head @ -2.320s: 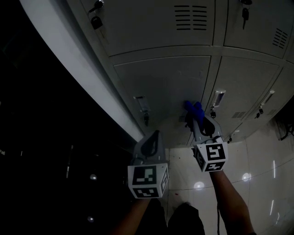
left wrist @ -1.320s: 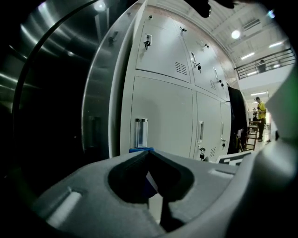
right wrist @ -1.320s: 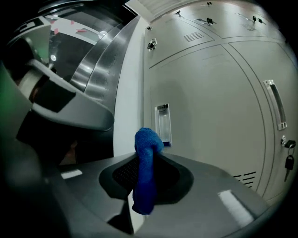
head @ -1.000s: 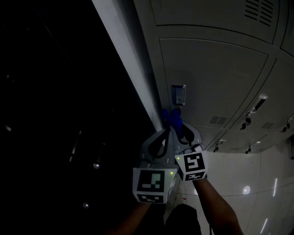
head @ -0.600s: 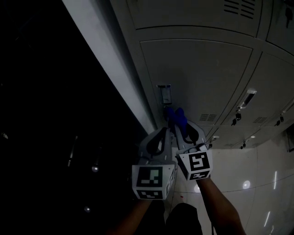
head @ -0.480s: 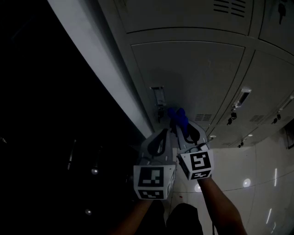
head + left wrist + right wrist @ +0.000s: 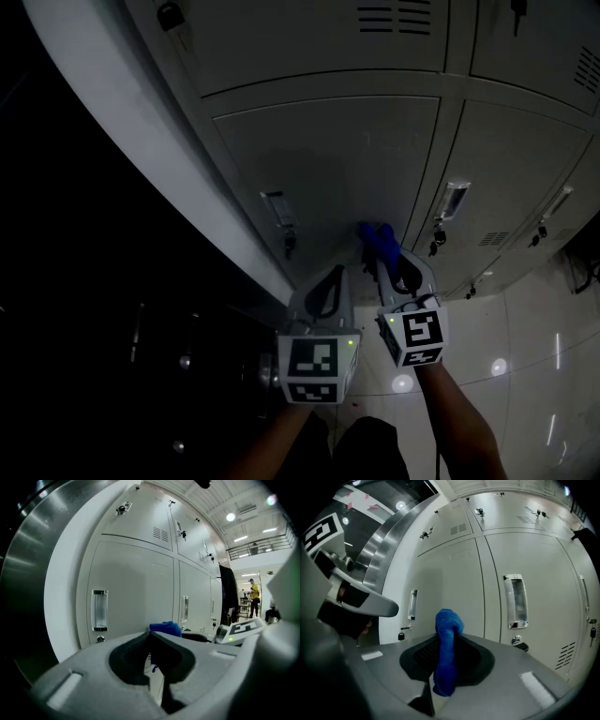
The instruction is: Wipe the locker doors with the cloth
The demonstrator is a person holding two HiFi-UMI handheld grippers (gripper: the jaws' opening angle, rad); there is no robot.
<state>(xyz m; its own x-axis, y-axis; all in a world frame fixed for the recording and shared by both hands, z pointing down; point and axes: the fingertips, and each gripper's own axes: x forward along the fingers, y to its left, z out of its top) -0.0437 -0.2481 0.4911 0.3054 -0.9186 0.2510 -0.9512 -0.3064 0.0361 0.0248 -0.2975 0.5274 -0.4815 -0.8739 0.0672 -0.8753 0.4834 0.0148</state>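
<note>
- Since 0.5 s ago, the right gripper (image 7: 382,259) and its cloth (image 7: 378,236) have been shifted rightward, away from the recessed handle (image 7: 276,208).
- The right jaws are clamped on the blue cloth, whose folded tip sticks out past them.
- The left gripper (image 7: 328,281) is held just beside the right one, its jaws closed together on nothing.
- The cloth is held before a grey locker door (image 7: 337,150), near its right edge, between 2 handles; whether it touches the door cannot be told.
</note>
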